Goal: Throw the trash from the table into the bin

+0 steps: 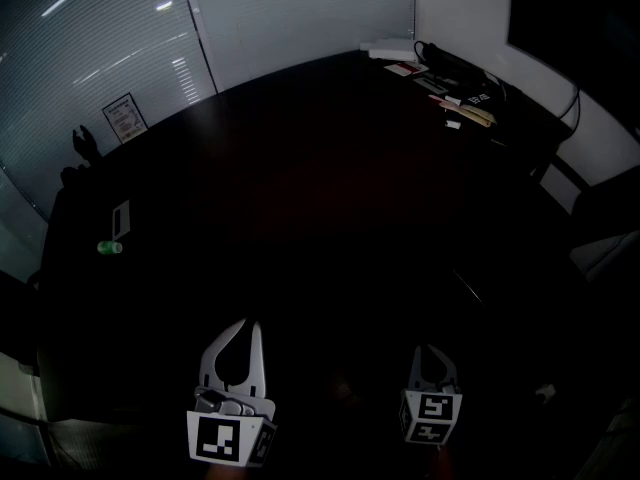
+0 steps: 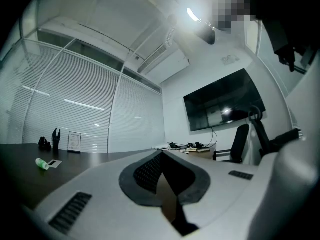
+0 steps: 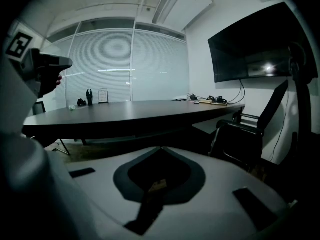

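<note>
A small green piece of trash (image 1: 110,248) lies on the dark table (image 1: 330,188) near its left edge, next to a white card (image 1: 121,218). In the left gripper view the green piece (image 2: 42,163) shows far off at the left. My left gripper (image 1: 250,323) is low over the table's near edge, its tips together and nothing held; its own view shows the left gripper (image 2: 161,153) pointing level across the table. My right gripper (image 1: 432,350) is shut and empty beside it. In its own view the right gripper (image 3: 160,148) sits about level with the table edge (image 3: 130,121). No bin is visible.
Cables, papers and small items (image 1: 455,88) crowd the far right corner of the table. A framed sheet (image 1: 126,118) and dark figurines (image 1: 84,144) stand at the far left. An office chair (image 3: 250,134) is at the right, a wall screen (image 3: 250,49) above it.
</note>
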Available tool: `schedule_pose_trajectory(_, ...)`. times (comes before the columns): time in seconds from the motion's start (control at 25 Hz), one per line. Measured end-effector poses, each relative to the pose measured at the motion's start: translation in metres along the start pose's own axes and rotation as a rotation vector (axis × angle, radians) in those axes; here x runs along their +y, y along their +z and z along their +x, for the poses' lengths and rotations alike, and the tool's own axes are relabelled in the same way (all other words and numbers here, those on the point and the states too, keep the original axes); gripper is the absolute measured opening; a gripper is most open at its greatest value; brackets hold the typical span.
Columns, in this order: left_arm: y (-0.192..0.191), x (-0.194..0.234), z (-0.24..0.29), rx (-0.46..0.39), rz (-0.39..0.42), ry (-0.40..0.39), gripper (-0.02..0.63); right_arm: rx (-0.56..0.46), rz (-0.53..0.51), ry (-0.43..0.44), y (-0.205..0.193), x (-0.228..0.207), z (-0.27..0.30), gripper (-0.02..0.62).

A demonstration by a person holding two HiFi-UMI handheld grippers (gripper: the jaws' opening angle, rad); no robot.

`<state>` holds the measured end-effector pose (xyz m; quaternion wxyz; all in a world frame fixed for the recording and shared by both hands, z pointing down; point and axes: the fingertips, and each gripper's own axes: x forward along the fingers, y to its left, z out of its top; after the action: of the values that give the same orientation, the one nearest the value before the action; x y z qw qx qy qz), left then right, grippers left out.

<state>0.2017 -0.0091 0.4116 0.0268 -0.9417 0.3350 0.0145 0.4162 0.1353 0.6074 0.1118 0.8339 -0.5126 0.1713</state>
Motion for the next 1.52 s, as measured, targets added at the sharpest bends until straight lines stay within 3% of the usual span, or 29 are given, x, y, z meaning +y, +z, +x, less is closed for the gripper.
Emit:
schedule_pose_trajectory(0.12, 0.013, 0.013, -0.007, -0.018, 0.001, 0.026, -0.003, -0.060, -0.030, 0.036, 0.037, 0.016, -0.011, 0.006)
schedule_pose_trajectory(0.24, 0.047, 0.038, -0.016, -0.108, 0.008, 0.075, -0.003, -0.155, -0.061, 0.089, 0.090, 0.043, -0.025, 0.005)
schedule_pose_trajectory(0.52, 0.069, 0.110, -0.064, -0.123, -0.009, 0.188, -0.003, -0.323, -0.147, 0.170, 0.183, 0.123, -0.053, 0.005)
schedule_pose_trajectory(0.96, 0.094, 0.212, -0.135, -0.135, -0.015, 0.338, -0.003, -0.458, -0.148, 0.291, 0.261, 0.238, -0.071, 0.006)
schedule_pose_trajectory(1.52, 0.124, 0.354, -0.228, -0.152, -0.003, 0.540, -0.003, -0.540, -0.209, 0.536, 0.308, 0.443, -0.089, 0.005)
